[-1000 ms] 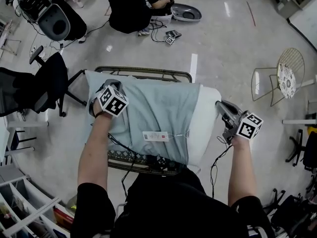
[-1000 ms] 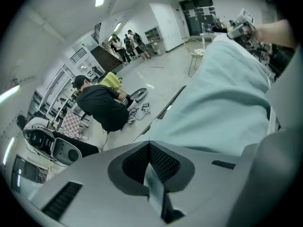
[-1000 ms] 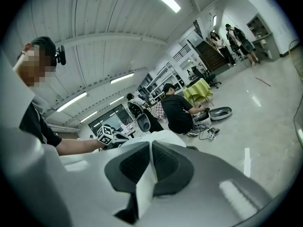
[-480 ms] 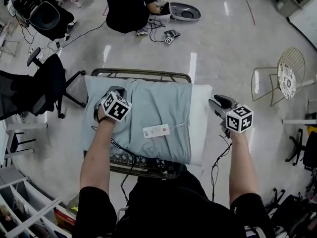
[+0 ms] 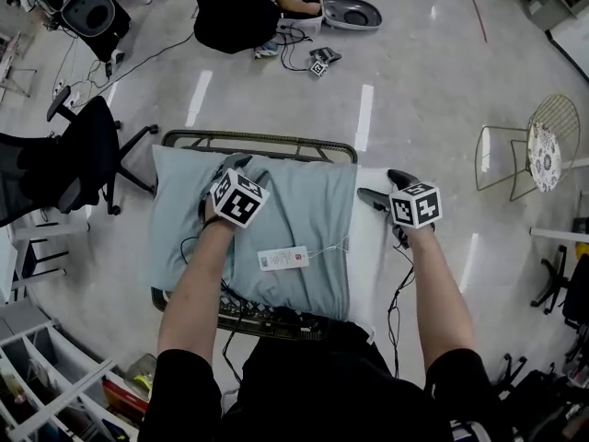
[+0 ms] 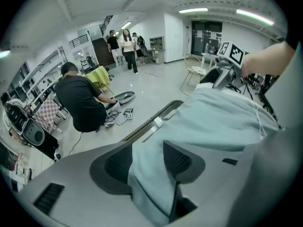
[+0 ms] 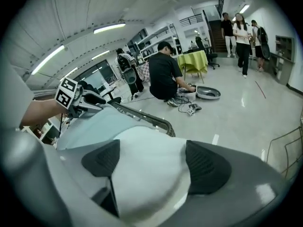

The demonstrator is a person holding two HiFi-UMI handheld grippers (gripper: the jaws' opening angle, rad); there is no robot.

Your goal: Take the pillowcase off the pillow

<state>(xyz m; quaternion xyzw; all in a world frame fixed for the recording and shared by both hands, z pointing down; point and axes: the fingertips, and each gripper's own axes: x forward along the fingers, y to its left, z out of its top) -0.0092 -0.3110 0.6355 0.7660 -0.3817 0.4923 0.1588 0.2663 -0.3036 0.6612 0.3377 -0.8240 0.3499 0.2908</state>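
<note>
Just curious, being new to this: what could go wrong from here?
Both grippers' jaws have just been opening. The left gripper has pillowcase between them, the right gripper bare pillow. If the left pinches pillow along with cloth, the case may not slide. The pillow's bare end overhangs the rack, so a tug might drag it off.

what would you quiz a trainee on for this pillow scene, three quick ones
1. True or false: the pale blue fabric pillowcase covers the whole white pillow.
2. What lies between the jaws of the right gripper? A) the bare white pillow B) a white paper tag C) the dark metal rack
3. Fill in: the jaws of the left gripper stand ____ (open or shut).

Key
1. False: the pillow's right end is bare.
2. A.
3. Open. Both grippers' jaws have just been opening, with pillowcase fabric between the left's and pillow between the right's.
</note>
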